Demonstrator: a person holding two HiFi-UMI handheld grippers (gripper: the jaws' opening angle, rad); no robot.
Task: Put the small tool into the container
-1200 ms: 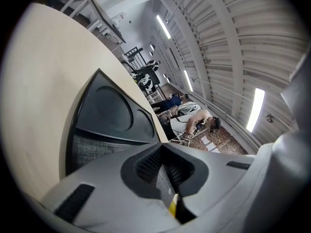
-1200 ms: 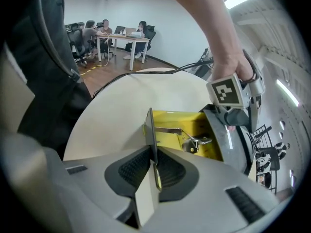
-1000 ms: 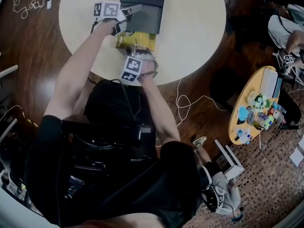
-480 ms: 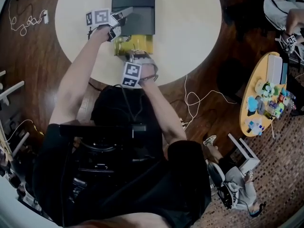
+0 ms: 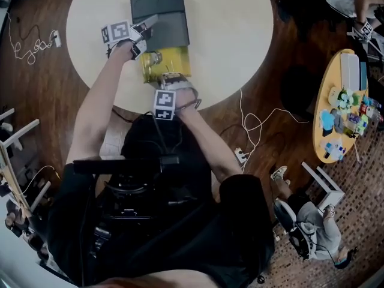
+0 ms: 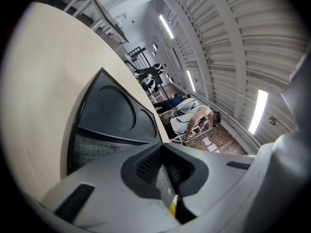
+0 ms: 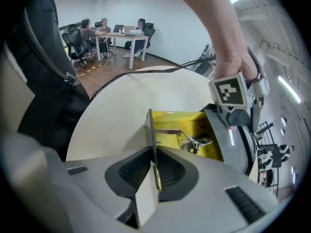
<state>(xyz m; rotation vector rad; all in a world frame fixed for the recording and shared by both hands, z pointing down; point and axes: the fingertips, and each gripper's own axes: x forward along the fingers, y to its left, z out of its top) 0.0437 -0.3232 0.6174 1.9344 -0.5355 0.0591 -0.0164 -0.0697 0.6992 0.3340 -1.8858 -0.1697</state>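
Observation:
An open case lies on the round cream table [image 5: 228,35]. Its dark lid [image 5: 159,17] is folded back on the far side and its yellow-lined container [image 5: 171,62] lies on the near side. A small silver metal tool [image 7: 187,135] lies inside the yellow container. My right gripper [image 7: 153,166] is shut on the container's thin near wall [image 7: 151,130]; in the head view this right gripper [image 5: 171,80] sits at the container's near edge. My left gripper [image 5: 147,26] is shut on a thin grey panel at the case's left side, by the lid [image 6: 112,113].
A loose cable [image 5: 36,44] lies on the wooden floor left of the table, and a white cable [image 5: 255,125] lies to its right. A small yellow table with toys [image 5: 345,113] stands at the right. People sit at a desk [image 7: 114,35] far off.
The right gripper has drawn a little toward the table's near edge with the container wall in it, and more yellow lining shows. The left gripper keeps its hold. The head view has shifted.

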